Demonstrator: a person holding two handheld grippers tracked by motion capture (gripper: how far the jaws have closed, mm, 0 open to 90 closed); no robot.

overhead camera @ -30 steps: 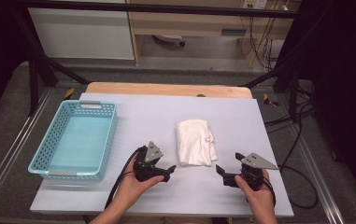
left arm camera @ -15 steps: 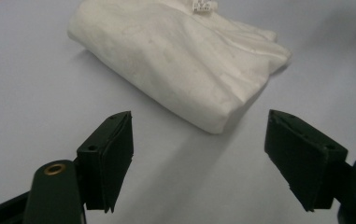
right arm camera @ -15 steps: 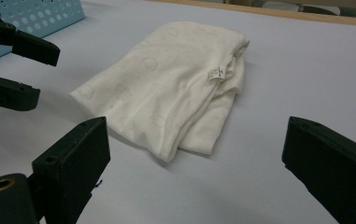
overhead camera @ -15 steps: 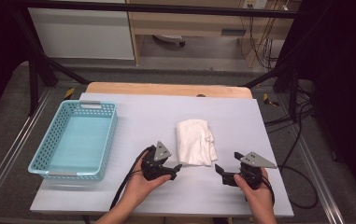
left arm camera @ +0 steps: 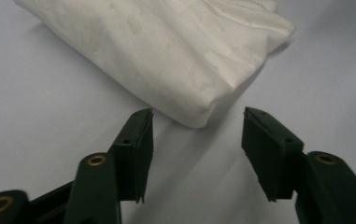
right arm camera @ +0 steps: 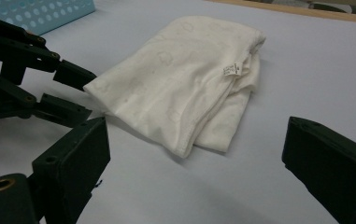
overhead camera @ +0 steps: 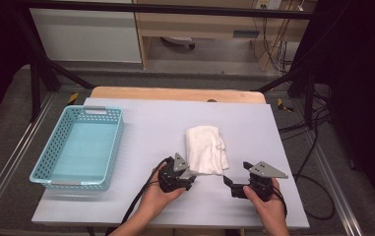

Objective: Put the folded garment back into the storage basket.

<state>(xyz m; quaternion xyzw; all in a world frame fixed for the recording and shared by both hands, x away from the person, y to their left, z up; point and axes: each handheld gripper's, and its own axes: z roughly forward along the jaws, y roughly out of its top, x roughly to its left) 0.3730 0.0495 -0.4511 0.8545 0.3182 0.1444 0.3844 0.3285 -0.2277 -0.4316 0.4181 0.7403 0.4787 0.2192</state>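
1. Our left gripper (left arm camera: 194, 135) has just been narrowing its jaws; they stand half apart, a corner of the folded white cloth (left arm camera: 166, 56) just ahead of them, untouched.
2. Our right gripper (right arm camera: 194, 163) holds its jaws wide, near the cloth's other near corner.
3. The cloth lies mid-table (overhead camera: 140, 123); a blue basket (overhead camera: 52, 172) sits well to the left.

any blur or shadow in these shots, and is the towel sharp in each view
High view: evenly lit and soft, white towel slightly overexposed, dark room edges. Left gripper view: towel and black jaws both a bit blurred, with a soft shadow under the towel's fold. Right gripper view: towel sharp enough to show its label, near jaws blurred.
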